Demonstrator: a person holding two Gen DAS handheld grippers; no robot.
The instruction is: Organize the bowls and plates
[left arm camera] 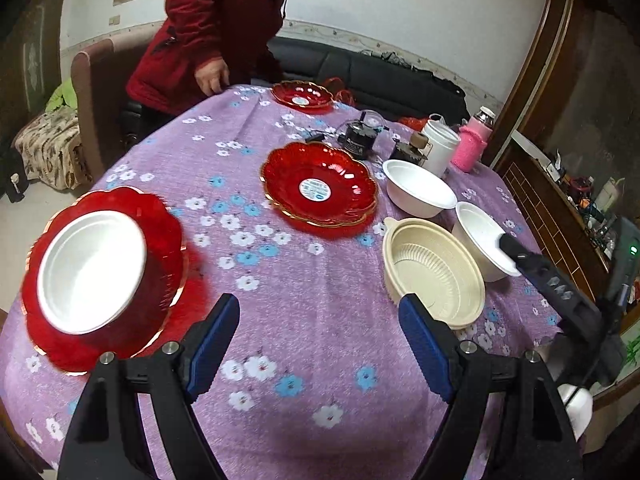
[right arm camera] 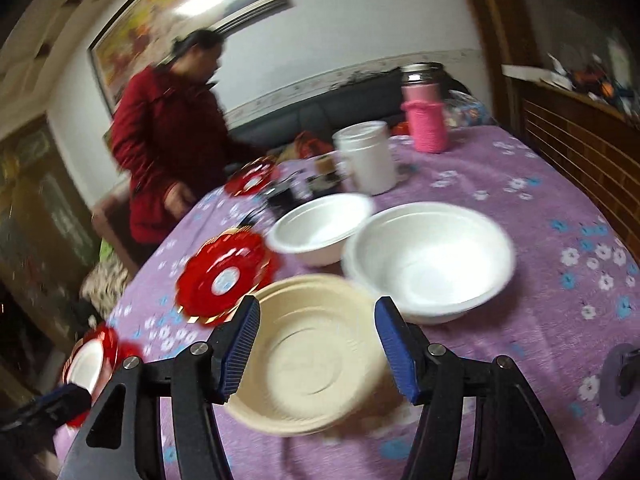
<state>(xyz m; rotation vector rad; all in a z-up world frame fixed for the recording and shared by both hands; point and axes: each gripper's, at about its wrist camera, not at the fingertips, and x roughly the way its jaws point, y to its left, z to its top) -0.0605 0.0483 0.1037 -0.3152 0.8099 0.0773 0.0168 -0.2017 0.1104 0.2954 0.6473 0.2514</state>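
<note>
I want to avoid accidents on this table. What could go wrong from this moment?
1. The red plate holding a white bowl sits near the table's edge, so a bump from the open left tool might push it off.
2. The right tool hovers open over the cream bowl; the white bowl beside it is close and could be knocked.

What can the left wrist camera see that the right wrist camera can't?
Only the left wrist view shows the left gripper, open over the purple cloth, and the brown chair.

Only the right wrist view shows the right gripper, open over the beige bowl, and the framed picture.

Both show the two white bowls, the middle red plate, the pink bottle and the woman in red.
</note>
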